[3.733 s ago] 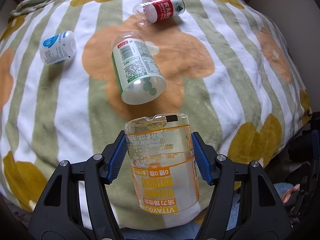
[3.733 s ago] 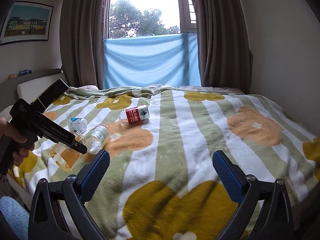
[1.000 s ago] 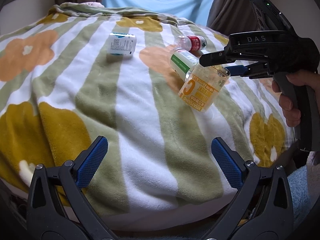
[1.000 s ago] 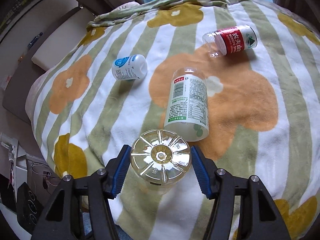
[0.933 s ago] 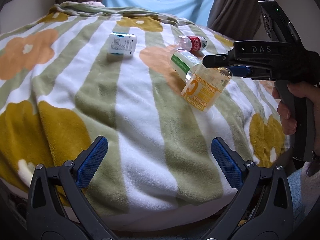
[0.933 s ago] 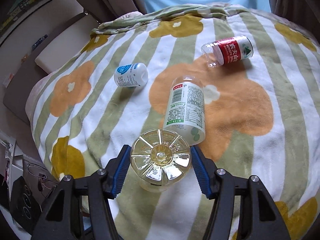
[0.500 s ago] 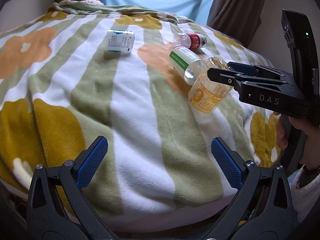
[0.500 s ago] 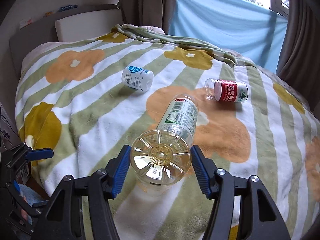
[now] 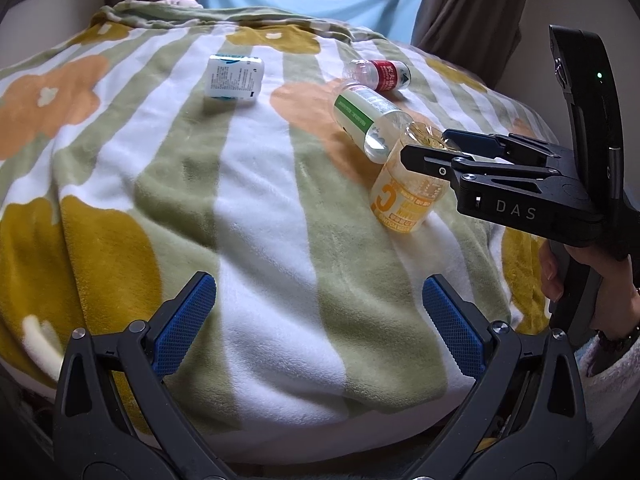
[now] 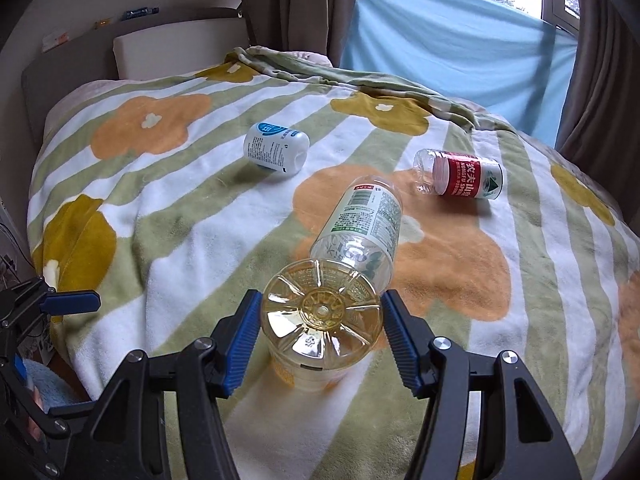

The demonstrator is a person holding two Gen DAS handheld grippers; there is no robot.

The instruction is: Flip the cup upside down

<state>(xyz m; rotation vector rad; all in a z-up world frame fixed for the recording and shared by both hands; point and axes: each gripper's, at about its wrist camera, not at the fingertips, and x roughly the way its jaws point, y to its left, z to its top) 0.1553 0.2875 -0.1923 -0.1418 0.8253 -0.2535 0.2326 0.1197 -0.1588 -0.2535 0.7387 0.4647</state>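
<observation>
The right gripper (image 10: 320, 328) is clamped on the yellow cup (image 10: 320, 320), a cut clear bottle with an orange label. Its blue pads (image 10: 244, 336) press on both sides near the ribbed base, which faces up. The cup stands upside down on the striped flower blanket (image 10: 200, 220), a little tilted, near the front edge of the bed. In the left wrist view the cup (image 9: 408, 196) leans to the right under the right gripper (image 9: 430, 154), held by a hand (image 9: 600, 280). Just behind it lies a green-label cup (image 10: 360, 228) on its side, touching or almost touching it. Farther away lie a red-label cup (image 10: 460, 176) and a white cup (image 10: 276, 148). The left gripper (image 9: 316, 320) stands wide apart and holds nothing.
</observation>
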